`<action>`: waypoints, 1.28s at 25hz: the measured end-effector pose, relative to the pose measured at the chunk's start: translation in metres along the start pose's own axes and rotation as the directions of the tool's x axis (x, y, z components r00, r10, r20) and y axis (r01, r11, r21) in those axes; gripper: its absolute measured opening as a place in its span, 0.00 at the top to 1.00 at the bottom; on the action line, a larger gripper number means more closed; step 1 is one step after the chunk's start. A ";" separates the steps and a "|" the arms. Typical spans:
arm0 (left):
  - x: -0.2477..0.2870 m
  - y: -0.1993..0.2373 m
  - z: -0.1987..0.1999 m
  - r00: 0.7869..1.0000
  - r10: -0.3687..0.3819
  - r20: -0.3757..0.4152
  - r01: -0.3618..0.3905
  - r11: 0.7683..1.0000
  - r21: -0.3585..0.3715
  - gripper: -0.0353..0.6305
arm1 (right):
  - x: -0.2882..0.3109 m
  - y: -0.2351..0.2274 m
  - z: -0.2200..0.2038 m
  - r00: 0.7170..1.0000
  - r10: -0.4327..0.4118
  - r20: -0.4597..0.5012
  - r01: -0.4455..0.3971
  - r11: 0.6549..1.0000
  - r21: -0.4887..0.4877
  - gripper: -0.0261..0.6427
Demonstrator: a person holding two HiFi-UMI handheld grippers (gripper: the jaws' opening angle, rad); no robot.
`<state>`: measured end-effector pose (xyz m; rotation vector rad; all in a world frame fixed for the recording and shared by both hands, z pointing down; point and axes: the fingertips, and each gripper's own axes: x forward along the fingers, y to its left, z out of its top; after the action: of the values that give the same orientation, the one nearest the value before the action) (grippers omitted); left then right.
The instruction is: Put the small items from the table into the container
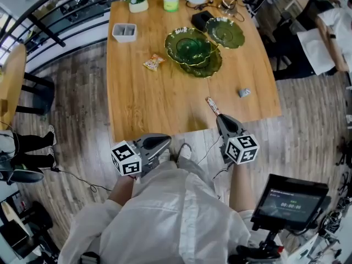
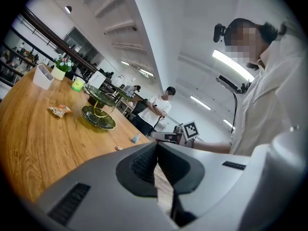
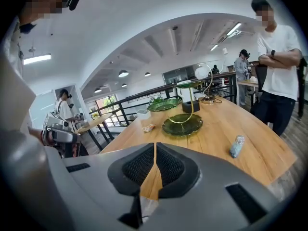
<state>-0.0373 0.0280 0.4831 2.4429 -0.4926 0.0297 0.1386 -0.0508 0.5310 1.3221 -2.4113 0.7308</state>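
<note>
Left gripper view shows your left gripper [image 2: 157, 150] with its two dark pads pressed together and nothing between them. Right gripper view shows the same for your right gripper [image 3: 155, 150]: jaws closed, empty.

From the head view, you hold the left gripper [image 1: 166, 141] just off the near edge of the table [image 1: 137, 109], over the wooden floor and close to your body. Your right gripper [image 1: 222, 120] sits at that same near edge, tilted down toward the tabletop. Just beyond its tips lies a red-and-white wrapped stick [image 1: 212, 105]; whether they touch cannot be told.

Further right, near the table's right edge, lies a small blue wrapped piece [image 1: 244, 93], which also shows to the right of your right jaws [image 3: 237, 146]. An orange snack packet [image 1: 154, 62] lies mid-table, left of the green tiered dish [image 1: 192, 48].

The container [image 1: 124, 38], a pale rectangular tub, stands near the far left corner, well apart from both grippers and from all three items. Behind it along the far edge are a potted plant [image 1: 138, 1] and a green cup [image 1: 171, 2].
</note>
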 end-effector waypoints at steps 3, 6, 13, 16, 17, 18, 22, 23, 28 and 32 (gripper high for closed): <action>0.004 0.003 -0.002 1.000 0.003 0.000 -0.003 1.000 -0.010 0.94 | 0.010 -0.007 -0.003 1.000 0.004 -0.025 -0.004 1.000 -0.010 0.94; 0.009 0.005 -0.004 1.000 0.000 -0.006 0.000 1.000 -0.018 0.94 | 0.022 -0.017 -0.011 0.998 -0.002 -0.059 0.001 1.000 -0.018 0.94; 0.013 0.007 -0.011 1.000 -0.004 -0.023 0.003 0.999 -0.042 0.94 | 0.052 -0.044 -0.031 0.986 -0.029 -0.165 0.021 0.998 -0.054 0.94; 0.015 0.008 -0.015 1.000 -0.002 -0.024 0.001 0.998 -0.055 0.94 | 0.061 -0.056 -0.037 0.980 -0.048 -0.195 0.034 0.997 -0.074 0.94; 0.015 0.008 -0.016 1.000 -0.001 -0.024 0.000 0.998 -0.058 0.94 | 0.064 -0.060 -0.039 0.978 -0.056 -0.203 0.041 0.996 -0.080 0.94; 0.016 0.008 -0.018 1.000 -0.001 -0.024 0.000 0.998 -0.060 0.94 | 0.066 -0.064 -0.041 0.975 -0.063 -0.211 0.046 0.995 -0.085 0.94; 0.014 0.008 -0.026 1.000 0.003 -0.023 -0.005 0.997 -0.080 0.94 | 0.077 -0.072 -0.053 0.962 -0.060 -0.265 0.034 0.994 -0.103 0.94; 0.014 0.008 -0.027 1.000 0.002 -0.025 -0.005 0.997 -0.082 0.94 | 0.079 -0.072 -0.057 0.957 -0.057 -0.284 0.026 0.993 -0.114 0.94; 0.016 0.005 -0.030 0.999 -0.007 -0.034 0.005 0.996 -0.084 0.94 | 0.091 -0.076 -0.071 0.934 -0.061 -0.351 0.005 0.988 -0.157 0.93; 0.016 0.005 -0.034 0.999 -0.010 -0.041 0.006 0.996 -0.090 0.94 | 0.098 -0.083 -0.083 0.915 -0.088 -0.393 0.009 0.980 -0.197 0.93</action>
<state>-0.0210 0.0396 0.5151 2.3513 -0.4562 0.0531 0.1574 -0.1098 0.6712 1.0347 -2.0543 0.6614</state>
